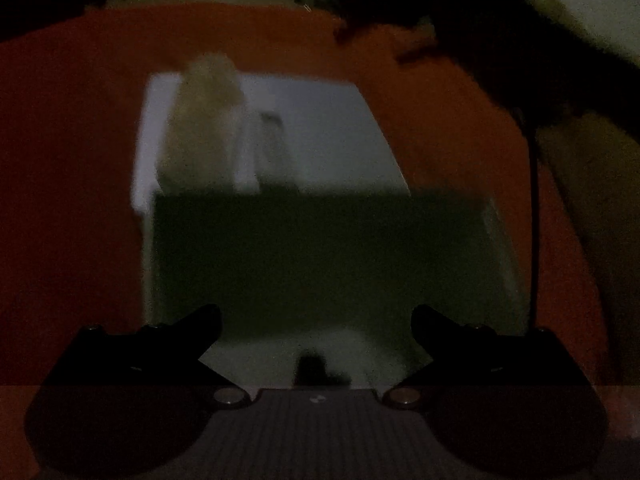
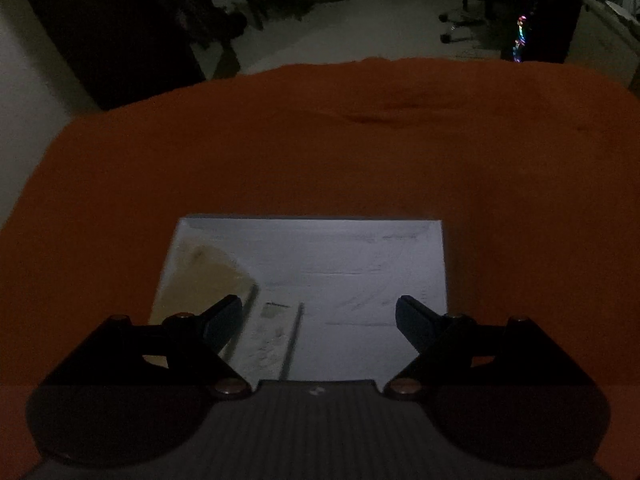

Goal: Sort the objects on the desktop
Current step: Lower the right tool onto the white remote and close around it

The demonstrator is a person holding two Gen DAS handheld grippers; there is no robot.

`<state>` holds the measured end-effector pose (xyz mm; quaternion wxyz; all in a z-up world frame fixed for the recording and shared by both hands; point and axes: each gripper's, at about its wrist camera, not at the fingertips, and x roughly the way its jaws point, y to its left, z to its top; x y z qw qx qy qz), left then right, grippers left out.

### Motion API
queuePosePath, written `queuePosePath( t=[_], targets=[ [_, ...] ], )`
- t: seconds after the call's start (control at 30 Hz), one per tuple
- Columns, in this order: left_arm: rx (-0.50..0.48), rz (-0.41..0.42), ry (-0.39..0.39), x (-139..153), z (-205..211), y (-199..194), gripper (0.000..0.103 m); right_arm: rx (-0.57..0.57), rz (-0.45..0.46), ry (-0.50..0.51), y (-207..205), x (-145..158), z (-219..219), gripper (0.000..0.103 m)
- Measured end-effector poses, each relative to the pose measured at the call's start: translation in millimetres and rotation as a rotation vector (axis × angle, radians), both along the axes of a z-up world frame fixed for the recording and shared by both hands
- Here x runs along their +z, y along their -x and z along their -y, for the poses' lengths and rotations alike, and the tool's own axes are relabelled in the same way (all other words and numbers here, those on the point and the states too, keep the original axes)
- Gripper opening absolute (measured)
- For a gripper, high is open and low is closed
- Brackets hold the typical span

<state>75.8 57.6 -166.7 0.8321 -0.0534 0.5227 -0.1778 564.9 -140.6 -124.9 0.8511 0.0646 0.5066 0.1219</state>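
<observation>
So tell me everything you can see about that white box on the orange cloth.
The white open-topped box is shallow and rectangular, cardboard by the look, its floor scuffed with grey marks. It sits flat on the orange cloth. A pale beige item lies in its left part beside thin upright dividers. The lighting is dim, so finer detail is unclear.

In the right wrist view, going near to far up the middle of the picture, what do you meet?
Open right gripper → white tray → bare orange tablecloth → grey floor beyond the table's far edge.
</observation>
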Motion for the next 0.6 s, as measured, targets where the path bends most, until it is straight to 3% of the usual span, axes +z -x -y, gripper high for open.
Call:
queuePosePath(
  t=[0.2, 0.37, 0.6],
  targets=[
    [0.114, 0.115, 0.000, 25.1, -19.1, -58.2, 0.103, 0.003, -0.075, 0.010, -5.1, -37.2, -19.8, 0.087],
    [0.190, 0.154, -0.025, 36.1, -33.0, -103.8, 0.103, 0.026, -0.099, 0.026, -0.5, -61.5, -46.3, 0.087],
    [0.266, 0.102, -0.073, 15.3, -58.1, -142.0, 0.103, 0.078, -0.103, 0.096, 5.0, -83.9, -82.9, 0.087]
  ],
)
